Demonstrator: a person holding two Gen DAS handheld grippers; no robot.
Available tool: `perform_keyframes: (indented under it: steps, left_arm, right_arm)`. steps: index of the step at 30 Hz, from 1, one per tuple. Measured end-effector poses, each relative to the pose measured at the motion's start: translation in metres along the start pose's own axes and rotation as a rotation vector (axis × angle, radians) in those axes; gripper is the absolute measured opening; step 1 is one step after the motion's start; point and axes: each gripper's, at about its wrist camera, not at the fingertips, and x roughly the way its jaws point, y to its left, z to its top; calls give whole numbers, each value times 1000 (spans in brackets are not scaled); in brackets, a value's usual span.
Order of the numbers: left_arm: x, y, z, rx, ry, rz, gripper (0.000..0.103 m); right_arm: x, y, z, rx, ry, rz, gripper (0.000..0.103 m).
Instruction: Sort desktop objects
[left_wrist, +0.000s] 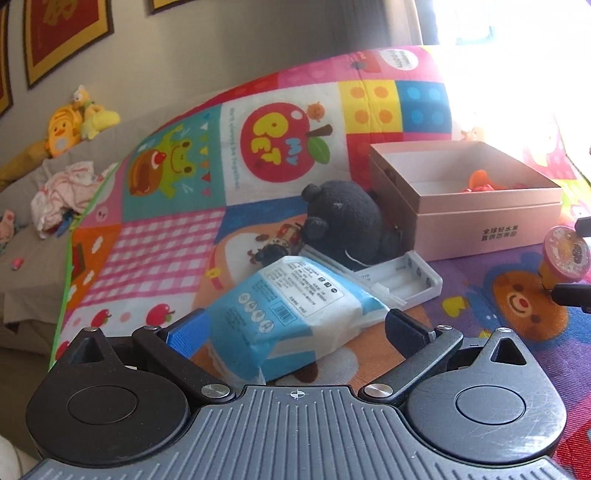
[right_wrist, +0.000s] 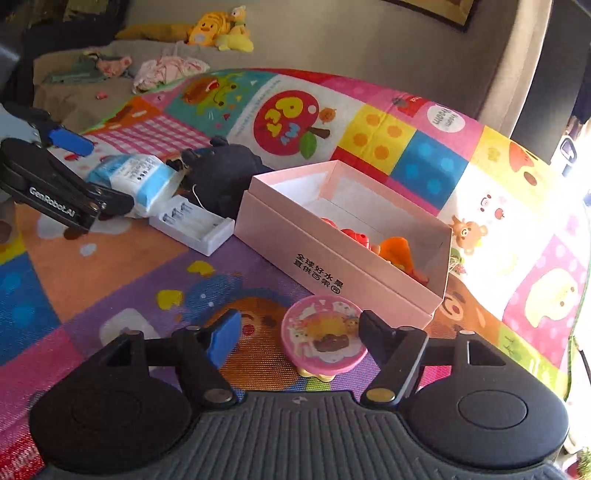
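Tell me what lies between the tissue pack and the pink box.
In the right wrist view, a white battery charger and a black plush toy lie between the tissue pack and the pink box.

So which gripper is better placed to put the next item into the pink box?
Probably right. The right gripper brackets the pink round toy just before the pink box; the left gripper straddles the wipes pack, farther away.

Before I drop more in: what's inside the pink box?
Inside the pink box: red and orange plastic toys at one end, bare white floor elsewhere. Its near wall hides their lower parts.
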Motion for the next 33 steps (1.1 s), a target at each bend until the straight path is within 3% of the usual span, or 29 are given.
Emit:
perform_keyframes:
  steps: [4,7,10,14,16,19,20,25,33]
  left_arm:
    - [3,-15,-1,99,-11,-2,103]
    - [17,-15,0,143,-16,100,103]
    - [29,3,7,102,-10,206,103]
    - [27,29,19,-7,-8,308,103]
    - [14,30,22,-65,-10,189,103]
    - [7,14,22,-114,49,-109,103]
    - [9,4,20,-118,71,-151,103]
    - [31,-36,23,-109,98,-147,103]
    - [61,-59,36,-65,101,-71,103]
  right_arm:
    - [-4,-8,-13,83,24,-21,87]
    - [-6,-9,-22,145,48,0,93]
    - [-9,-9,-29,191,49,15,103]
    - [-5,-7,-35,231,76,43,103]
    - [-3,-7,-34,236,87,45,103]
    - [-2,-9,-34,269,102,66,103]
    - [-2,-9,-35,274,109,71,103]
    - [-7,0,-40,287,136,104,103]
    - [-1,4,-41,292,157,102,103]
